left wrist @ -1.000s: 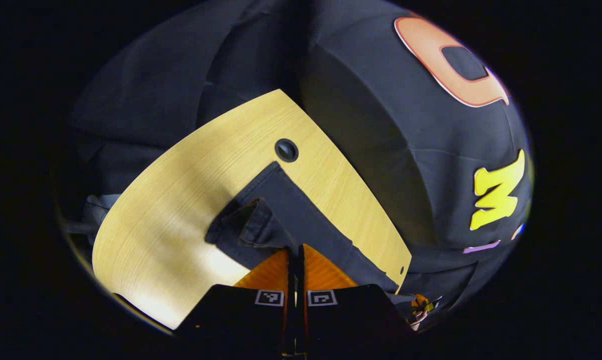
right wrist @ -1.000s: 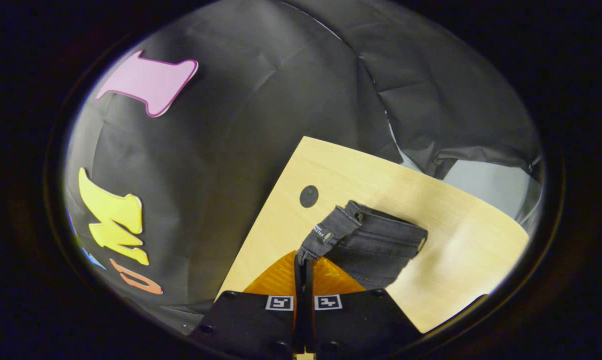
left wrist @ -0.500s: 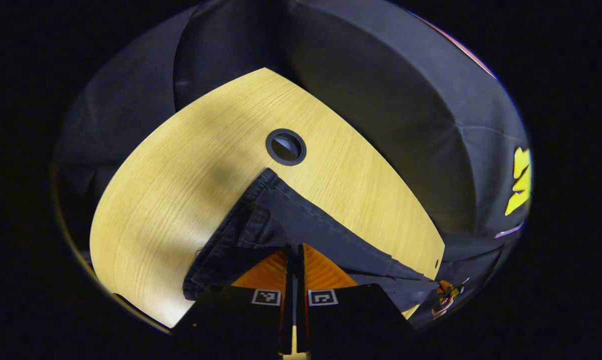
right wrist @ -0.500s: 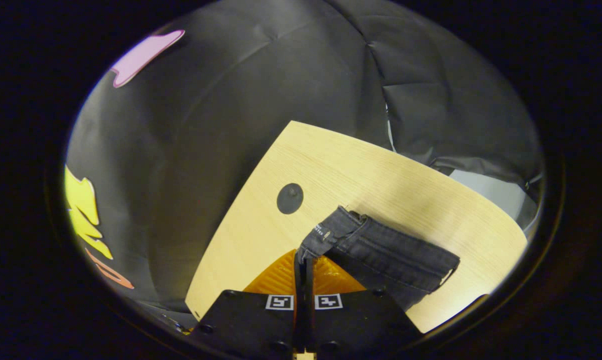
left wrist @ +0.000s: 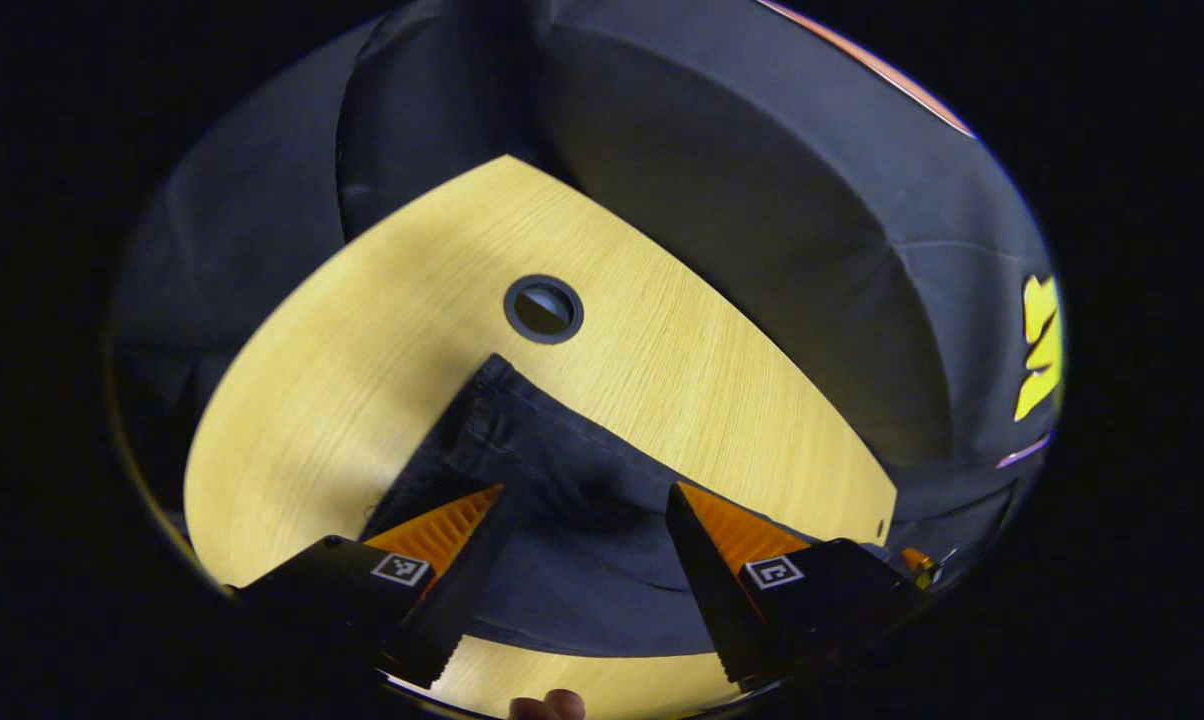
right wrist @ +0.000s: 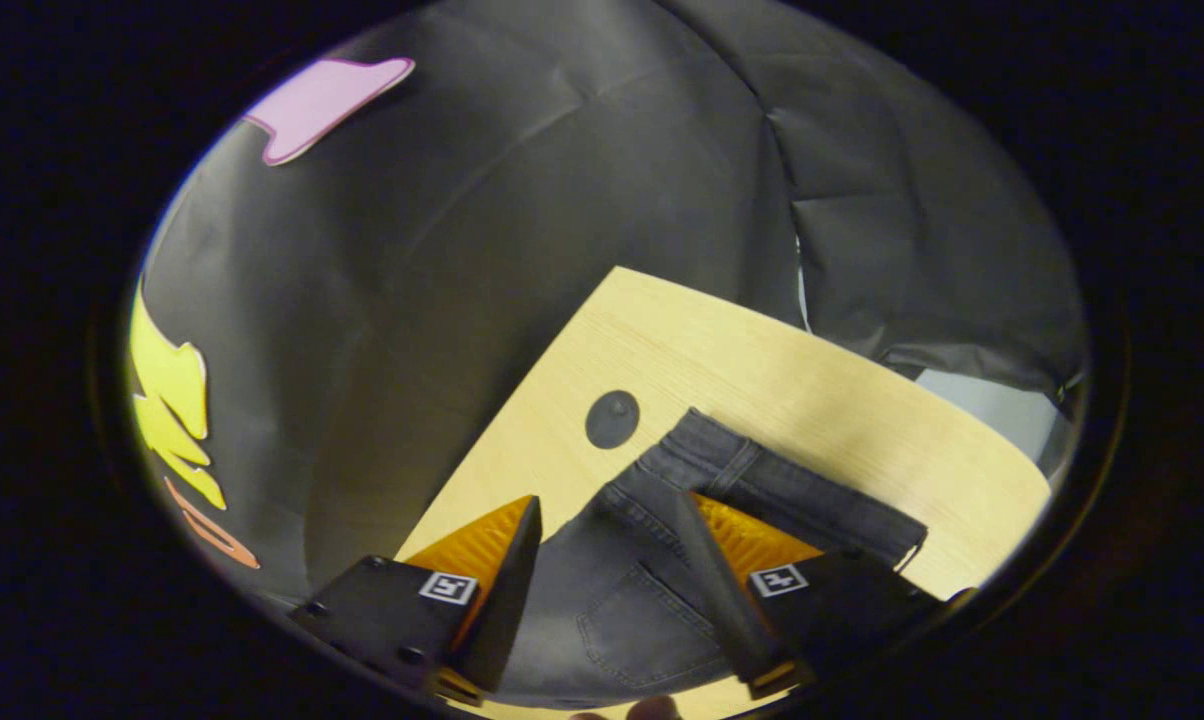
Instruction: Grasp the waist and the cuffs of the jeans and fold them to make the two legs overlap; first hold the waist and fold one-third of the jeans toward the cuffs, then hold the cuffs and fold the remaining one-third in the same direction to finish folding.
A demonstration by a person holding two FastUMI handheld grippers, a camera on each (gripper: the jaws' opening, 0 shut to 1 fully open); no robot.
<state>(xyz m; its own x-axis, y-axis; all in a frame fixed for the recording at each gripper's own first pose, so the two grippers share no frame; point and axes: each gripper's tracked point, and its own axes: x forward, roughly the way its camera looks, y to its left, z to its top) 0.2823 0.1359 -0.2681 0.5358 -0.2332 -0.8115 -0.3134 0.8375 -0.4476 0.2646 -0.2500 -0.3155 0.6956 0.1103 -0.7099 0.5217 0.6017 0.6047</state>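
Dark grey jeans lie flat on the light wooden table. In the left gripper view the cuff end of the jeans (left wrist: 552,480) spreads out between and beyond the fingers of my left gripper (left wrist: 584,492), which is open and holds nothing. In the right gripper view the waist end of the jeans (right wrist: 662,520), with its waistband and a back pocket, rests on the table under my right gripper (right wrist: 607,505). That gripper is open too, with its fingers hovering wide over the cloth.
A round dark grommet hole (left wrist: 543,309) sits in the table just beyond the cuffs, and the same grommet hole (right wrist: 612,419) lies beside the waistband. The table edge (left wrist: 722,310) runs close to the black booth wall. A fingertip (left wrist: 547,706) pokes in at the bottom.
Both grippers were shut on the jeans, lifting the cuffs and the waist. They lowered the cloth onto the table, then opened wide and let go; the jeans now lie flat.
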